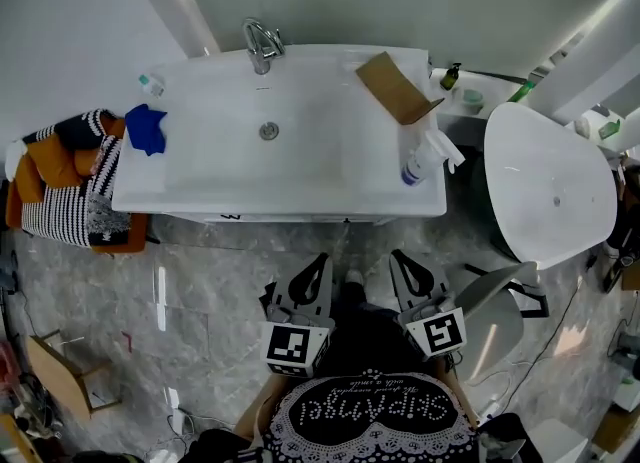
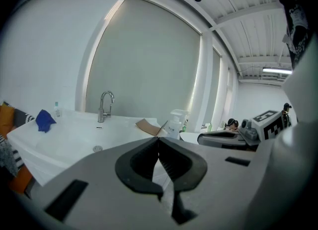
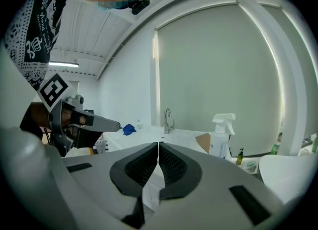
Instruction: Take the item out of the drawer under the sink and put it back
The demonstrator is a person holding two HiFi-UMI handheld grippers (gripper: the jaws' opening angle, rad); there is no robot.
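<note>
The white sink unit (image 1: 200,176) stands ahead of me; its drawer front (image 1: 290,218) shows only as a thin strip under the counter edge and looks closed. What lies inside it is hidden. My left gripper (image 1: 322,259) and right gripper (image 1: 397,254) hover side by side over the floor, a short way in front of the unit and touching nothing. In the left gripper view the left gripper (image 2: 158,138) has its tips together with nothing between them. The right gripper (image 3: 158,144) is likewise shut and empty, pointing at the sink.
On the counter are a faucet (image 1: 260,46), a blue cloth (image 1: 146,128), a brown cardboard piece (image 1: 395,87) and a spray bottle (image 1: 425,156). A white tub (image 1: 550,191) stands at the right. A chair with striped fabric (image 1: 70,201) is at the left, and a cardboard box (image 1: 60,376) lies on the floor.
</note>
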